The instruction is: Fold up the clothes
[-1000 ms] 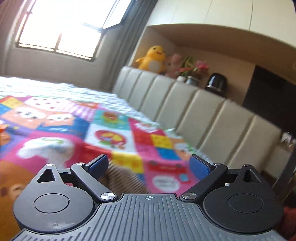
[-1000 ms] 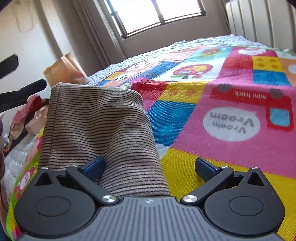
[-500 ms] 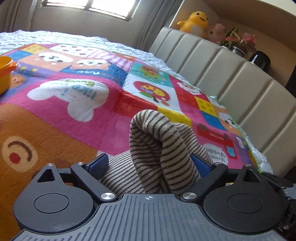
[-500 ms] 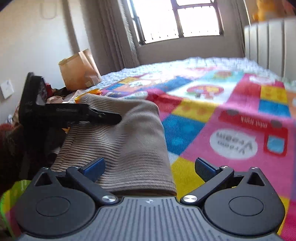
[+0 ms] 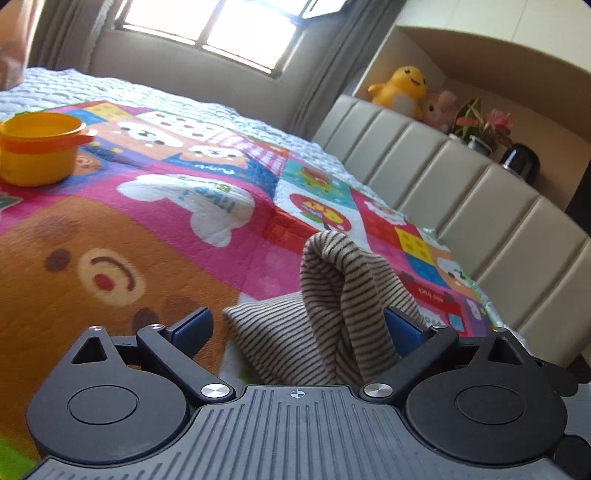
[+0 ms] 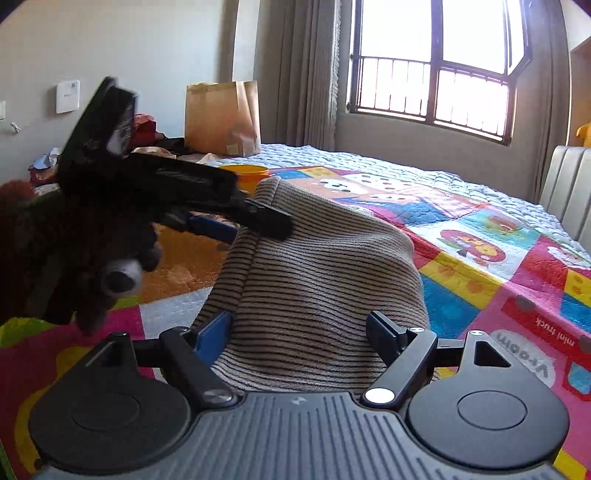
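Striped garment [image 6: 314, 280] humped on the patchwork quilt [image 5: 155, 236], its near edge between my right gripper [image 6: 299, 332], jaws just closing, not yet pinching, while my left gripper [image 5: 295, 328] straddles a raised fold, jaws apart.

Glaring window [image 6: 436, 59] backlight — fisheye-bent edges

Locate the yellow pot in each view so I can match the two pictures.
Left wrist: yellow pot at the far left edge, standing on the quilt, well beyond the striped garment.
Right wrist: only the pot's rim shows, left of centre, behind the garment and partly hidden by the left gripper.
Shared landmark: the window.
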### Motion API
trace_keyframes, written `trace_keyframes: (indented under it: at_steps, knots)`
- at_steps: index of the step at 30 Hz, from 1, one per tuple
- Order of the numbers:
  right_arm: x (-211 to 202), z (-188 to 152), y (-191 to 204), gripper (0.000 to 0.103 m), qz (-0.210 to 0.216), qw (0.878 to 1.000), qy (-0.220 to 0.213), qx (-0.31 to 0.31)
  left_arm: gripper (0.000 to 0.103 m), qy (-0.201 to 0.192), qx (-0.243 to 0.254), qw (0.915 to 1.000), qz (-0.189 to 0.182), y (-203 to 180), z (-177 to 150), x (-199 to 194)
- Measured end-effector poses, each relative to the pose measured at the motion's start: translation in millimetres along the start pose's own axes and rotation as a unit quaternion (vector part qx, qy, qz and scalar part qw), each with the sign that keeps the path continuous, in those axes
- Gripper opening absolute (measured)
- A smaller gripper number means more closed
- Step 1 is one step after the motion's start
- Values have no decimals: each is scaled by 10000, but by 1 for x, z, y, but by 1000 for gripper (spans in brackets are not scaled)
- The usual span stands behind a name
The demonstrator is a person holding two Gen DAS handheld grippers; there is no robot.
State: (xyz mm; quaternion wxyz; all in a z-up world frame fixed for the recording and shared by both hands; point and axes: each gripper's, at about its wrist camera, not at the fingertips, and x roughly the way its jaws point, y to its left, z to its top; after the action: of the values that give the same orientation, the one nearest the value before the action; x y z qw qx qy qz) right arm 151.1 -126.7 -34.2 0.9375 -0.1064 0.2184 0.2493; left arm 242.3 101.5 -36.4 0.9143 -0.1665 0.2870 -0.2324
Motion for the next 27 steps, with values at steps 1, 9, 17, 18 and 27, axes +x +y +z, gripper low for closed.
trace_keyframes:
  at_steps: [1, 9, 17, 18, 27]
  knots:
    - [-4, 2, 5, 81, -52, 9999, -68, -130, 101, -127, -98, 9999, 16, 4, -5, -12]
    - [-2, 24, 43, 81, 27, 9968, -459, -658, 103, -464, -1092, 9925, -302, 48, -43, -33]
    - [52, 99, -29, 35, -88, 9993, 92, 363, 103, -646, -1178, 9903, -366, 51, -48, -35]
    - [67, 100, -35, 35, -145, 9986, 320, 401, 103, -681, -1224, 9893, -415, 53, -49, -36]
    - [139, 72, -30, 34, 11, 9917, 1110, 651, 103, -744, -1317, 9872, -515, 56, -51, -36]
